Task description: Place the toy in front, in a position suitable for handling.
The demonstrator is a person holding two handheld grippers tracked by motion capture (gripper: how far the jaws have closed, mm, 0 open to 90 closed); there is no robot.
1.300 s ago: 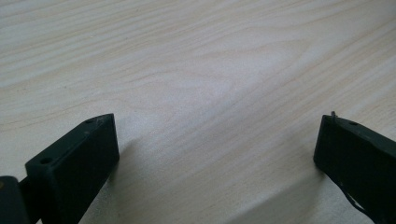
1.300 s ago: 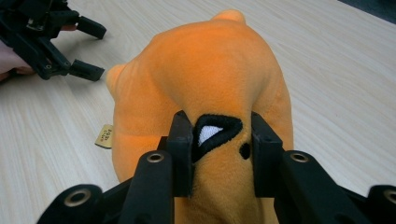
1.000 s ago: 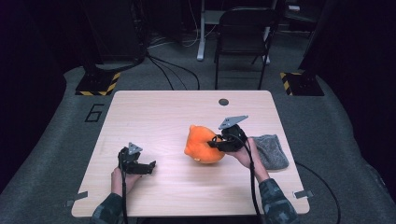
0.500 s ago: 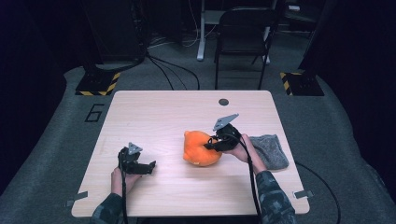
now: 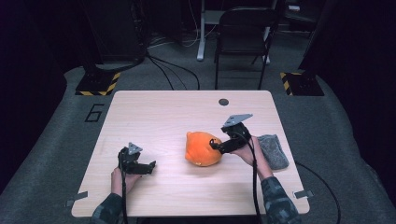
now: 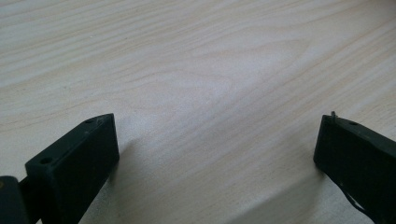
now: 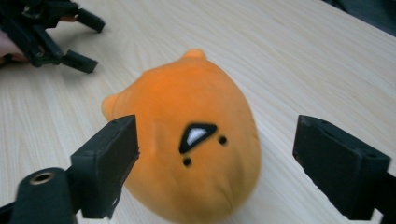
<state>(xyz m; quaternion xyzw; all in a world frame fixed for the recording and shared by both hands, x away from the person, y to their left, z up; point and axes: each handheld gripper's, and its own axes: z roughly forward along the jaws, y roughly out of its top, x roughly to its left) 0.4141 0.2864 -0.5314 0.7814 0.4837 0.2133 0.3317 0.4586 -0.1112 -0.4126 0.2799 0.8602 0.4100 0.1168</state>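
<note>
Releasing the orange plush toy [image 5: 203, 148] at the table's [image 5: 187, 112] middle, the right gripper [image 7: 212, 154] has just been opening, its jaws wide around the toy without pressing it. The left gripper [image 5: 148, 167] rests spread and empty on bare wood. Next, I judge, the right hand should back away without nudging the toy.

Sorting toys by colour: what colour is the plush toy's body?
Orange, with small black face markings; the plush toy shows best in the right gripper view.

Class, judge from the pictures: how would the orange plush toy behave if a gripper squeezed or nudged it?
The orange plush toy looks soft and stuffed, so it would probably dent under a squeeze. Its rounded body suggests it may rock or roll when nudged. It likely weighs little for its bulk.
</note>
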